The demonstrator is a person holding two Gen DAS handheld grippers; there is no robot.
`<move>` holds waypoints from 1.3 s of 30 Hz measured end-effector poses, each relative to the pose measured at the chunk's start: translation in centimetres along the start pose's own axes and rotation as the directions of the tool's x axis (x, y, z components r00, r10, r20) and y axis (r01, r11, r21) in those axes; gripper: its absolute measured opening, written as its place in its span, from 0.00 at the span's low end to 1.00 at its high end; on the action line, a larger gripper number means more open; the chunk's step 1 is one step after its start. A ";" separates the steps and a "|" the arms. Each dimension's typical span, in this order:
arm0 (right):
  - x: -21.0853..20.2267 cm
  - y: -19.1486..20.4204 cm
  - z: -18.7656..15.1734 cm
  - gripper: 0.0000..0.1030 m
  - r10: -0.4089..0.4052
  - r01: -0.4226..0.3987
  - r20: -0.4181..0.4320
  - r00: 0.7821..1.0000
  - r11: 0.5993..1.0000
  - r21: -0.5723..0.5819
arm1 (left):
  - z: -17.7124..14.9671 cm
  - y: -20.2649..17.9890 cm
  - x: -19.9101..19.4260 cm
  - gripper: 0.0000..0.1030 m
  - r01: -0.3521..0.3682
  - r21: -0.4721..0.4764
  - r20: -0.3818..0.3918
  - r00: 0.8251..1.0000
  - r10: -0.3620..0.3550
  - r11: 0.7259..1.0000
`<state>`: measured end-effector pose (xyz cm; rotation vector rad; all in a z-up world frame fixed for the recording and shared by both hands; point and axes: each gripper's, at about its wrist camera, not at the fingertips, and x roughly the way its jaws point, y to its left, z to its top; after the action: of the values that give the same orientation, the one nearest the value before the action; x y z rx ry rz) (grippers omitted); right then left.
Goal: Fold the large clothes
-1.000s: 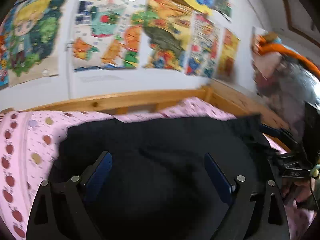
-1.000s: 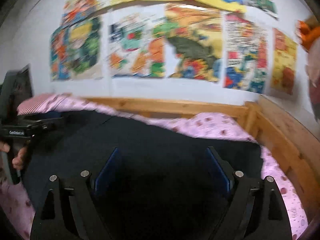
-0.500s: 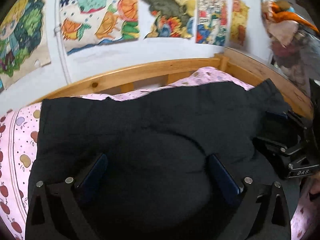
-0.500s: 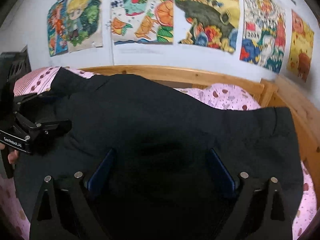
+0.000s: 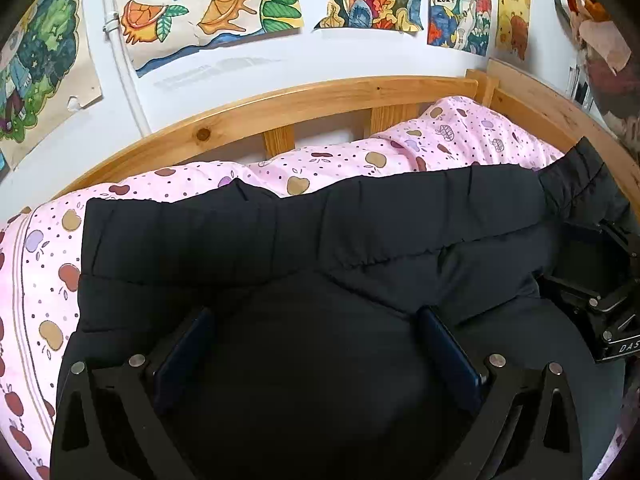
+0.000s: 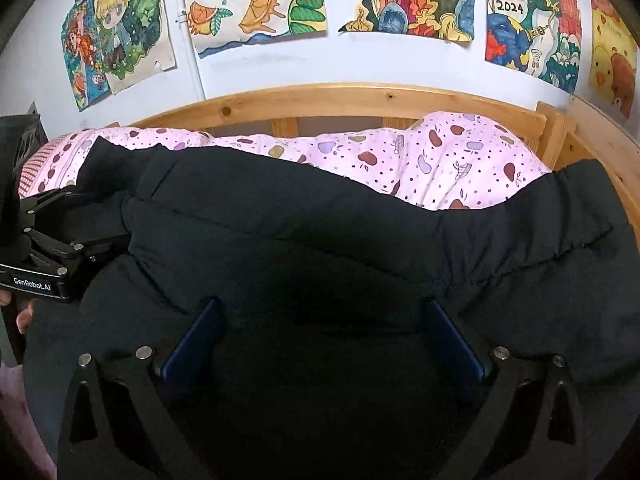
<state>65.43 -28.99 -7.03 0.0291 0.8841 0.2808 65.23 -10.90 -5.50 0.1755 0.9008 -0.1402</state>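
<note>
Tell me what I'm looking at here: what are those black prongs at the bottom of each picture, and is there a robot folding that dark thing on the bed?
No robot: a person holds a two-finger gripper in each hand, and each one carries a wide-angle camera that looks out along its own fingers. That is why black prongs fill the bottom of both pictures. One picture comes from the left gripper, the other from the right gripper. Each camera also catches the other tool at its edge.

A large black garment, padded by the look of it, lies on a pink fruit-print sheet in a wooden bed frame, with colourful drawings on the wall behind.

Both grippers have just been opening and their jaws now stand wide over the cloth. The pads press on nothing, so nothing is held.
</note>
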 end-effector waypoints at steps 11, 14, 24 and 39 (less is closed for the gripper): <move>-2.3 -1.1 -1.3 0.98 0.052 -0.055 0.115 0.992 0.998 0.022 | -0.6 0.8 -1.7 1.00 0.068 -0.022 0.059 0.996 -0.067 0.997; -3.3 -1.5 -2.1 0.98 0.074 -0.081 0.159 0.985 0.996 0.037 | -1.0 1.0 -2.7 1.00 0.086 -0.036 0.093 0.992 -0.083 0.996; -7.1 -2.4 -2.5 0.98 -0.039 0.028 0.216 0.976 0.998 0.054 | -1.8 2.0 -4.6 1.00 0.022 -0.100 0.136 0.991 -0.009 0.995; -11.9 -9.1 -4.2 0.98 -0.299 0.287 0.216 0.930 0.954 0.086 | -2.5 3.7 -6.3 1.00 -0.026 -0.119 0.172 0.984 0.046 0.993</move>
<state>57.17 -41.15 -2.00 -0.0216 0.6566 -0.0272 60.20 -6.44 -1.74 0.0691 0.7288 -0.0678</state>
